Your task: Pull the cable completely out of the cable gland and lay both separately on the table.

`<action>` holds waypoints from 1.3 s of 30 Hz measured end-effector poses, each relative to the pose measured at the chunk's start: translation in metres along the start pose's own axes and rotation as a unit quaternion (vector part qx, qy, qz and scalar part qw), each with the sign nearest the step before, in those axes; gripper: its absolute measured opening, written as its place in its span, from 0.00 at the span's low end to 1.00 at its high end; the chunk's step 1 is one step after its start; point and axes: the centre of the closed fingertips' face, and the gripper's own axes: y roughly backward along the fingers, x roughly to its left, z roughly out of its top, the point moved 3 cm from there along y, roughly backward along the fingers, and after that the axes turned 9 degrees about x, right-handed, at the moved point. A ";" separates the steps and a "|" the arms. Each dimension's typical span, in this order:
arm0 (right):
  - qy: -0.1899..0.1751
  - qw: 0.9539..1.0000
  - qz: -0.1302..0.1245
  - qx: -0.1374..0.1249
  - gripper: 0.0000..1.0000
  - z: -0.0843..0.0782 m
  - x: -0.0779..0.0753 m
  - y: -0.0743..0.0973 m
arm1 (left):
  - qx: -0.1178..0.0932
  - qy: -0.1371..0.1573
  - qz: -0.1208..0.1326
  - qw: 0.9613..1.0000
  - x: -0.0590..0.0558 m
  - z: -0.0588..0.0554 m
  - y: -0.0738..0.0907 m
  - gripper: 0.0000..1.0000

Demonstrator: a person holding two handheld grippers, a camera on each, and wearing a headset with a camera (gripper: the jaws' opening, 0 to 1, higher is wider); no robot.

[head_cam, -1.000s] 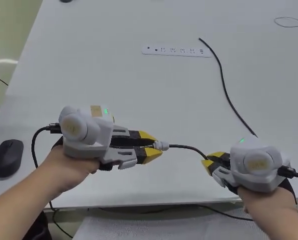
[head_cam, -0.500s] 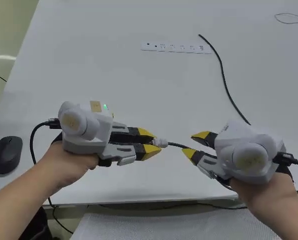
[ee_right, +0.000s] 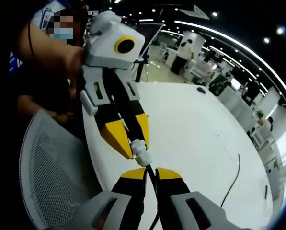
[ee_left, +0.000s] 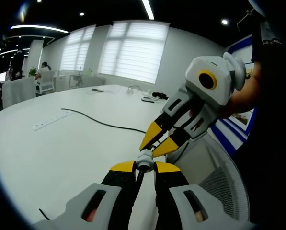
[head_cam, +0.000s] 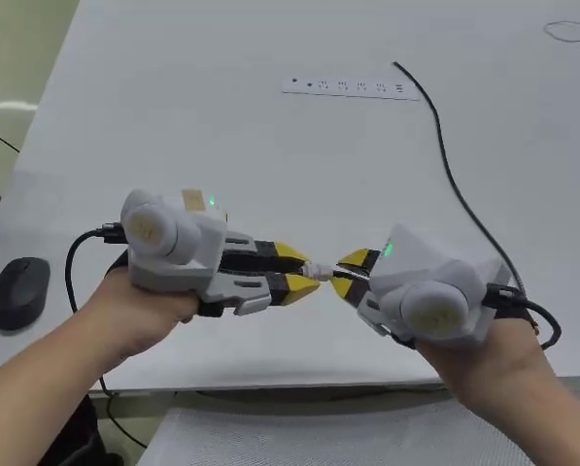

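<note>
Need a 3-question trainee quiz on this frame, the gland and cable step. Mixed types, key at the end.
1. True or false: the cable gland lies on the table.
2. What holds the cable gland? A) the left gripper B) the right gripper C) a bare hand
3. Fill in: the black cable leaving the cable gland runs between the jaws of the ___ gripper.

Key: 1 false, it is held in a gripper, off the table. 2 A. 3 right.
</note>
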 end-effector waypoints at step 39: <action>-0.242 0.970 -0.016 0.027 0.00 -0.080 -0.028 -0.013 | -0.003 0.000 -0.002 1.000 -0.003 0.003 -0.004 0.14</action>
